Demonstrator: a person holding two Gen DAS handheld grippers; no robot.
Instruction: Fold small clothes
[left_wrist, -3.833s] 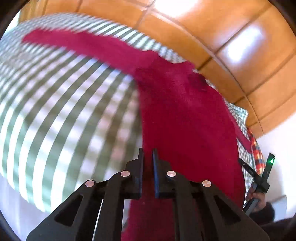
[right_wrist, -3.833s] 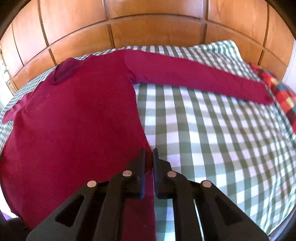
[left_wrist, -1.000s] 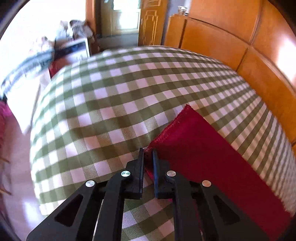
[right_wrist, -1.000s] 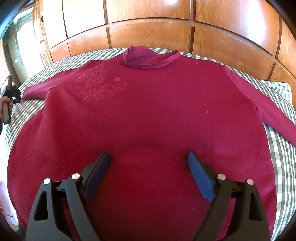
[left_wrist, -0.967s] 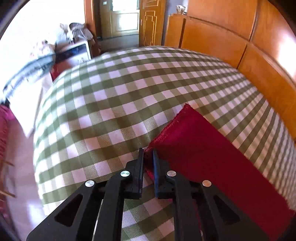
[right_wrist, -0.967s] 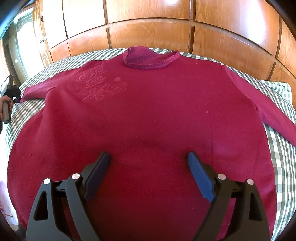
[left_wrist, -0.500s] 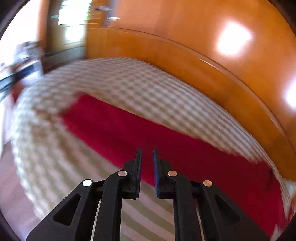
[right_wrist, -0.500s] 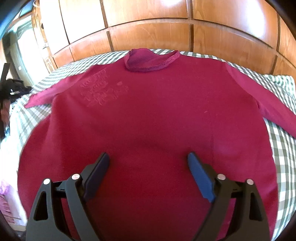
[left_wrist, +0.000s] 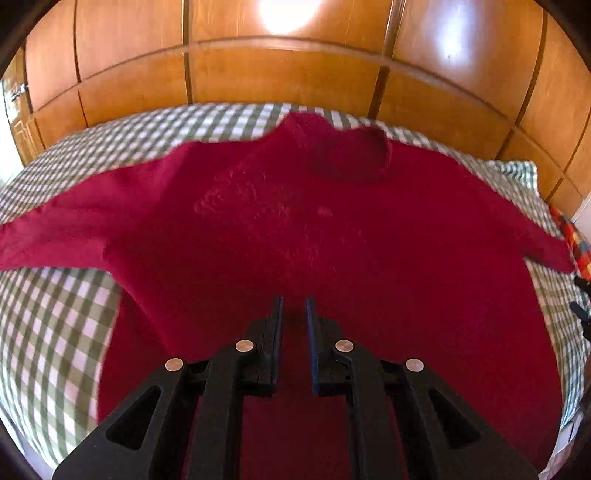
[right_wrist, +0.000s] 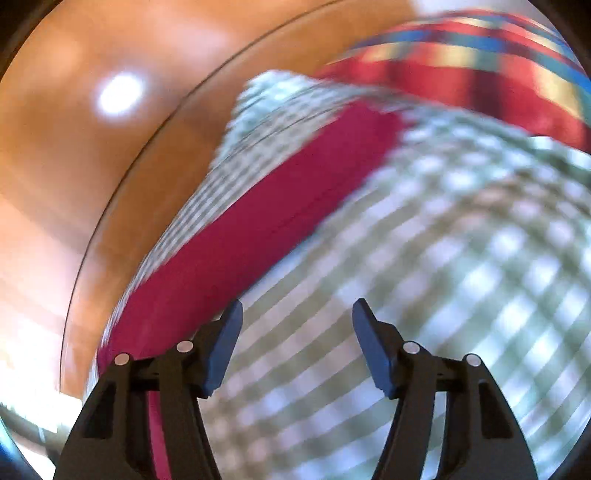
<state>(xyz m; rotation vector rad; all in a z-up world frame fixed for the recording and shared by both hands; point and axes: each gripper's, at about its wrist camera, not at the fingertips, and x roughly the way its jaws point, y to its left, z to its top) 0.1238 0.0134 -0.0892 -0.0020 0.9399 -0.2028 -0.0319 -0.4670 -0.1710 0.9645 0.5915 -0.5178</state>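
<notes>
A dark red long-sleeved sweater (left_wrist: 295, 229) lies flat, front up, on the green-and-white checked bed (left_wrist: 55, 332), collar toward the wooden headboard, both sleeves spread out. My left gripper (left_wrist: 293, 314) hovers over the sweater's lower middle, jaws nearly together with a thin gap and nothing between them. In the blurred right wrist view, one red sleeve (right_wrist: 266, 221) runs diagonally across the checked cover. My right gripper (right_wrist: 297, 314) is open and empty, just right of that sleeve.
A wooden panelled headboard (left_wrist: 288, 74) runs behind the bed. A red, blue and yellow plaid cloth (right_wrist: 480, 74) lies at the bed's right end, also seen in the left wrist view (left_wrist: 576, 243). The bed edge drops off at the lower left.
My left gripper let go of the left sleeve cuff and swung to the sweater's middle. My right gripper left the sweater's hem and moved right to the other sleeve, still open.
</notes>
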